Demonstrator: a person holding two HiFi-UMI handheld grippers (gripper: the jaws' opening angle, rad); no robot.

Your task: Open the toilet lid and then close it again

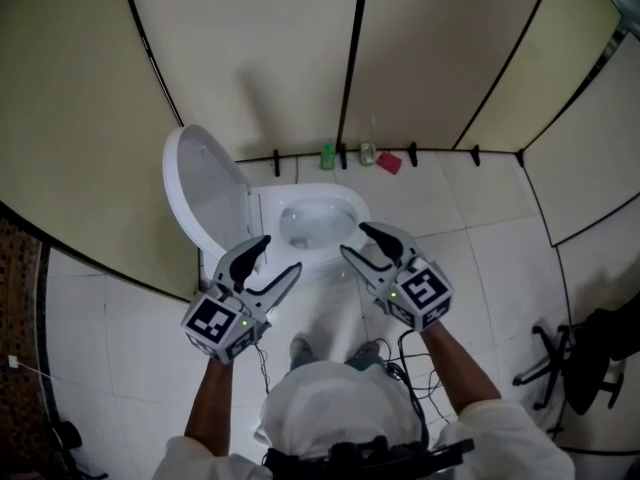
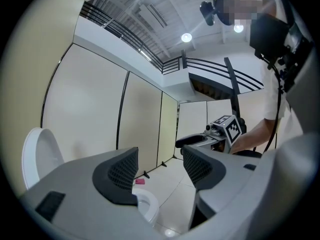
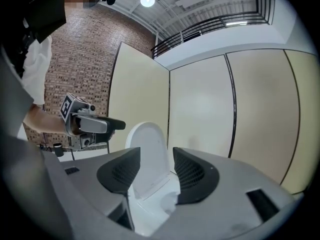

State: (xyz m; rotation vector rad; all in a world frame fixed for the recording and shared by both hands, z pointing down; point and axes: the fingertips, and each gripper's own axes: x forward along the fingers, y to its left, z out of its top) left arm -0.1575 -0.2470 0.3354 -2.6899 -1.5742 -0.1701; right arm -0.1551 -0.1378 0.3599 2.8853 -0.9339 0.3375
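The toilet lid (image 1: 205, 193) stands raised, leaning back toward the partition wall (image 1: 80, 118), and the bowl (image 1: 318, 223) lies open beside it. Both grippers hover just short of the bowl without touching it. The left gripper (image 1: 280, 255) has its fingers spread with nothing between them. The right gripper (image 1: 355, 240) is likewise spread and empty. A green bottle (image 1: 327, 155) and a pink object (image 1: 389, 162) sit on the floor (image 1: 480, 248) behind the toilet.
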